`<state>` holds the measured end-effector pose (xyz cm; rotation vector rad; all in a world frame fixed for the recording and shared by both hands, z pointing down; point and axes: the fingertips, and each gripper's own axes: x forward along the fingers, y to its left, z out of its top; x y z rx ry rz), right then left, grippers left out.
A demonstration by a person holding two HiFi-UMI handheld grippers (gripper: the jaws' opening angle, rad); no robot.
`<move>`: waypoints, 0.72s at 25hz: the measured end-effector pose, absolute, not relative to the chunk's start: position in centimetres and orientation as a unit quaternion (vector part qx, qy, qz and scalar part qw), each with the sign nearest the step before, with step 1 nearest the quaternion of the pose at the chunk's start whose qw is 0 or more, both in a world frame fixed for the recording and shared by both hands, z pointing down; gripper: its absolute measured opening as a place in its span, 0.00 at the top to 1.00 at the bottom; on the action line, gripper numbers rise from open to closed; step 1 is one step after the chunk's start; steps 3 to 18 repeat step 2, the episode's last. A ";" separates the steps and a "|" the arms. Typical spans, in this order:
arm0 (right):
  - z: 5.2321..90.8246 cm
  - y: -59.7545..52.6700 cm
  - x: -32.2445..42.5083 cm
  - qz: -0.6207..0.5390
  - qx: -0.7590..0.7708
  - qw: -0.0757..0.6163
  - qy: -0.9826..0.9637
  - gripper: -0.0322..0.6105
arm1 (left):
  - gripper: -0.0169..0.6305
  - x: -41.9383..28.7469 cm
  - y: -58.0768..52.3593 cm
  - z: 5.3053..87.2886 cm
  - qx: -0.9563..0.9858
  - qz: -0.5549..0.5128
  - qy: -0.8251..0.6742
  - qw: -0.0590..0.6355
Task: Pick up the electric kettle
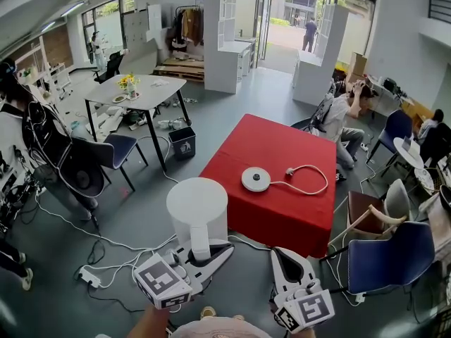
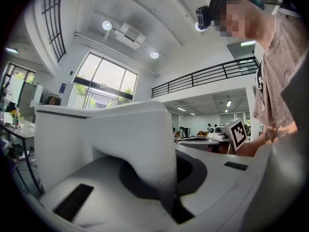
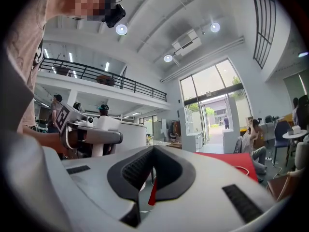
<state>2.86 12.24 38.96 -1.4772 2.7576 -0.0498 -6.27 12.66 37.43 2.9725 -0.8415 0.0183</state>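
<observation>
The white electric kettle (image 1: 197,208) hangs off the red table, lifted near its front left corner. My left gripper (image 1: 205,251) is shut on the kettle's handle (image 2: 145,144), which fills the left gripper view between the jaws. The kettle's round base (image 1: 255,179) lies on the red table (image 1: 282,143) with its white cord (image 1: 310,182) looped to the right. My right gripper (image 1: 287,265) stands shut and holds nothing, to the right of the kettle and level with it. In the right gripper view the kettle (image 3: 129,133) shows to the left of the closed jaws.
A blue chair (image 1: 384,259) stands at the right, beside the table's front corner. White cables and a power strip (image 1: 89,277) lie on the floor at the left. A dark table with flowers (image 1: 141,94) and a chair (image 1: 113,150) stand further left. Seated people are at the right.
</observation>
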 end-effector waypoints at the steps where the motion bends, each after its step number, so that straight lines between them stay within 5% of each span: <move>1: 39.0 12.3 2.9 -0.016 -0.472 0.006 0.882 0.93 | 0.98 -6.2 12.7 37.4 0.962 0.005 -0.272 0.026; 18: 39.0 12.3 3.0 -0.016 -0.471 0.007 0.882 0.93 | 0.98 -6.1 12.7 37.5 0.962 0.005 -0.272 0.026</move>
